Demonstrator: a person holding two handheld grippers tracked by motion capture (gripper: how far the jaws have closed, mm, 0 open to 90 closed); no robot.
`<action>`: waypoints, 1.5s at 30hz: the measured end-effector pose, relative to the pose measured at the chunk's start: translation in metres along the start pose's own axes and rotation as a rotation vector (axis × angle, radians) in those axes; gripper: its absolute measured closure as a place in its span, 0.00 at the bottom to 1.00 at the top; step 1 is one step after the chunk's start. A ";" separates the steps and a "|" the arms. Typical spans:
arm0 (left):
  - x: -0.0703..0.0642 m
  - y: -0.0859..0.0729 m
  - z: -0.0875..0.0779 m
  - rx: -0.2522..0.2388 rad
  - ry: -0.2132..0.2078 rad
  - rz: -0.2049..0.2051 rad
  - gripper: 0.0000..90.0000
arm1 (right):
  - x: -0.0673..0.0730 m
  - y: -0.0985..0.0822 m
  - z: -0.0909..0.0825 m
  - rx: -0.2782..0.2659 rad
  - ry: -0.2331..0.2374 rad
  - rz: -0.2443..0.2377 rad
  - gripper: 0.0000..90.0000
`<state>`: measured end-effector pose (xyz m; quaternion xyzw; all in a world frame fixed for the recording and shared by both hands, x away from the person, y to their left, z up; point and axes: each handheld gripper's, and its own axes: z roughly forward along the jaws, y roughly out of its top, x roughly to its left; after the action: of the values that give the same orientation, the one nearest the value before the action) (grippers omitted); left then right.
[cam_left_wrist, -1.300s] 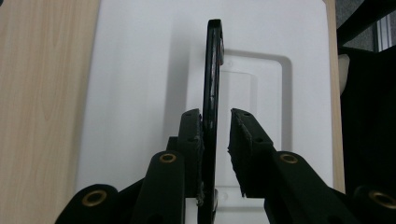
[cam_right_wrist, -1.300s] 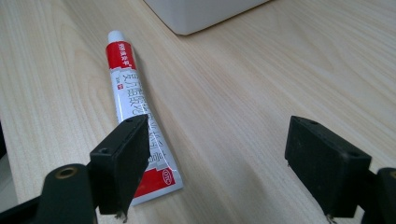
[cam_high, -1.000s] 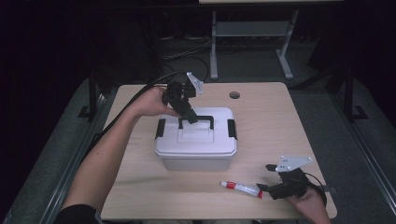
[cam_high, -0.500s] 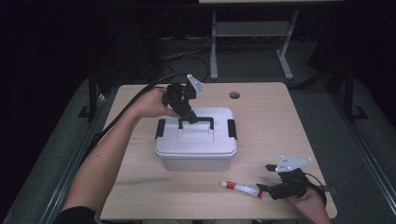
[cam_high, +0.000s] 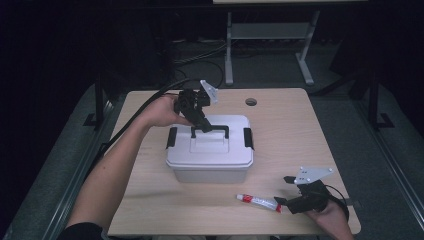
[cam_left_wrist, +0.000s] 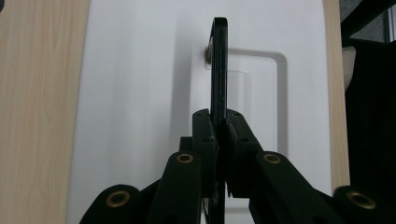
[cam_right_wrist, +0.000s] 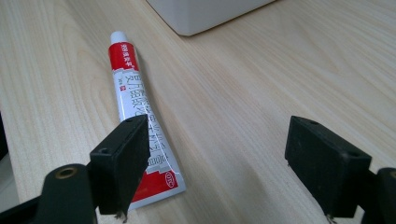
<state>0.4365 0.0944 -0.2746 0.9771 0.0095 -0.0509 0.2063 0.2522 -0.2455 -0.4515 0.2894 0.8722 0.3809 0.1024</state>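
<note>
Gripping the box's handle (cam_left_wrist: 218, 70) (black), the left gripper (cam_left_wrist: 219, 126).

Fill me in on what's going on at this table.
A person works with a handheld gripper in each hand. The left gripper has just closed its jaws on the black handle of the white lidded box in the middle of the table; the box sits on the tabletop with its side latches down. The right gripper rests near the front edge, jaws open, beside a red-and-white tube lying flat, not gripping it.
</note>
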 end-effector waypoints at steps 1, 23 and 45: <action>0.000 0.000 0.000 -0.001 0.001 0.000 0.93 | 0.000 0.000 0.000 0.001 -0.002 -0.001 0.24; -0.008 0.000 -0.021 -0.042 0.031 0.016 0.94 | 0.000 0.001 0.002 0.003 0.005 0.002 0.24; -0.033 -0.008 -0.068 -0.054 0.113 0.020 0.94 | 0.000 0.002 0.002 0.002 -0.002 0.002 0.24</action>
<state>0.4099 0.1296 -0.2123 0.9726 0.0125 0.0066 0.2321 0.2538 -0.2438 -0.4515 0.2907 0.8722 0.3797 0.1028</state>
